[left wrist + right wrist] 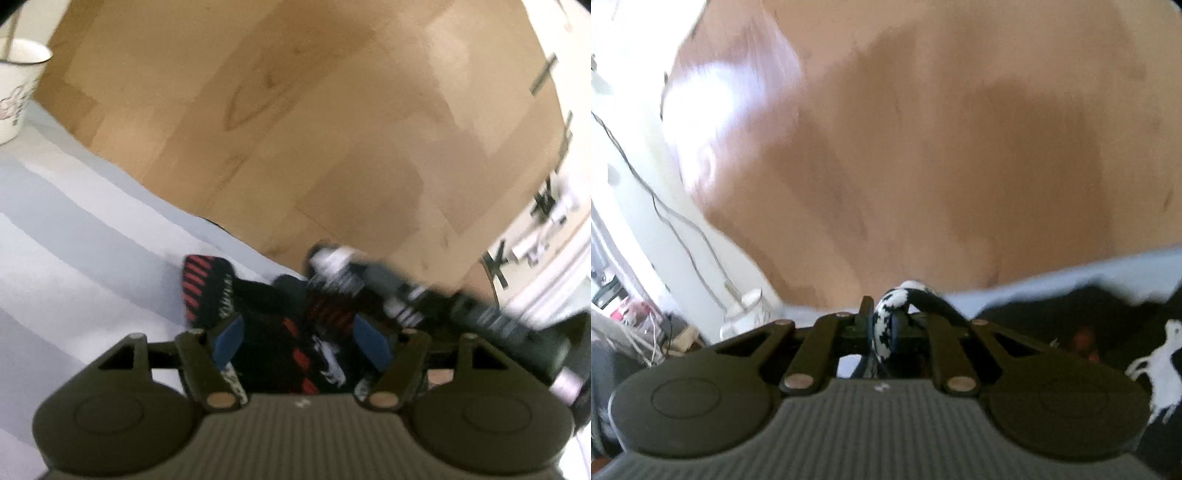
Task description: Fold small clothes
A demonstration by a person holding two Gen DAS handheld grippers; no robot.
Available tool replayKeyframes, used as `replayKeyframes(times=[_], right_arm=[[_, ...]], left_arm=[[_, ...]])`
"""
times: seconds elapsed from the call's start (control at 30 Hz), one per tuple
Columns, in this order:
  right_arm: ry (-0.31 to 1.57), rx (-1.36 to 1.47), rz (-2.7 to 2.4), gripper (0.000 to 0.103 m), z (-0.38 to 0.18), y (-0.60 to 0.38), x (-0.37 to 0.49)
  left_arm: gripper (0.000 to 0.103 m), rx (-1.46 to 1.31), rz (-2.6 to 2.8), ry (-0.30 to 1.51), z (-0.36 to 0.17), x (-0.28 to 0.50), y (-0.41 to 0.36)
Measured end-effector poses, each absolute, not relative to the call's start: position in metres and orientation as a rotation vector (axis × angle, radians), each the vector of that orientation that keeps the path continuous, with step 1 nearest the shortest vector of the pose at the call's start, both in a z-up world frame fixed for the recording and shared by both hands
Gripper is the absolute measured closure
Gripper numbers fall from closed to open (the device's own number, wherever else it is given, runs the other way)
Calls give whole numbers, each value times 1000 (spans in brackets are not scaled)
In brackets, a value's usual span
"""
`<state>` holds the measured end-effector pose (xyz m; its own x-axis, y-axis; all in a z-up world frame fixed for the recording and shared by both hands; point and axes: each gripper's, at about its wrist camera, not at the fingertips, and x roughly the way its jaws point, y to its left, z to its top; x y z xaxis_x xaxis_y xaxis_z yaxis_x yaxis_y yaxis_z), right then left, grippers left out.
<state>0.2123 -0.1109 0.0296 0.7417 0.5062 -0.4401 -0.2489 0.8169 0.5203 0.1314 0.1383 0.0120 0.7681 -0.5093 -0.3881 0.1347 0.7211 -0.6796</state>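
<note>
- The sock (295, 332), black with red bars and white figures, lies limp on the striped bench (74, 240), lower centre: light, soft, floppy.
- Left tongs (303, 339) stand apart around it.
- Right tongs (886, 325) are clamped on its patterned edge (882, 332); edges likely give the best hold.

Both fisheye views are bright but motion-smeared; glare blows out the wooden floor (701, 99) toward ten o'clock, and edges bend.
</note>
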Motion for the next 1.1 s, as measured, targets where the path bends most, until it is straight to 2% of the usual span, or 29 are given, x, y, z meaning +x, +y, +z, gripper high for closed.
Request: replayKeyframes(times=[0.13, 0.3, 0.37, 0.43, 0.47, 0.5, 0.6, 0.67, 0.93, 0.97, 1.0, 1.03, 1.07, 1.1], right_arm=[[610, 413, 424, 92, 19, -105, 212], [497, 322, 311, 92, 42, -143, 179], [450, 245, 223, 89, 45, -161, 161], [439, 118, 133, 71, 37, -173, 143], [479, 79, 124, 48, 31, -177, 139], [534, 73, 139, 37, 24, -182, 135], [618, 189, 187, 33, 16, -211, 122], [642, 327, 207, 26, 15, -232, 109], [632, 808, 212, 25, 4, -302, 102], [638, 852, 210, 26, 2, -309, 106], [639, 886, 209, 26, 0, -312, 108], [639, 914, 209, 26, -2, -317, 112], [642, 937, 215, 27, -2, -319, 113], [645, 965, 233, 27, -3, -319, 115]], left_arm=[[34, -705, -367, 609, 8, 136, 143], [32, -671, -377, 612, 9, 134, 137], [31, -650, -382, 611, 10, 134, 133], [30, -625, -390, 616, 10, 134, 127], [30, -611, -393, 618, 10, 133, 123], [29, -590, -399, 622, 11, 133, 118], [27, -546, -424, 628, 15, 132, 104], [27, -514, -438, 638, 19, 134, 91], [25, -375, -532, 806, 29, 175, -4], [28, -362, -531, 828, 27, 180, -14], [38, -338, -520, 851, 23, 185, -24], [67, -310, -506, 876, 19, 189, -33], [80, -298, -505, 901, 14, 192, -37], [85, -305, -500, 911, 11, 192, -37]])
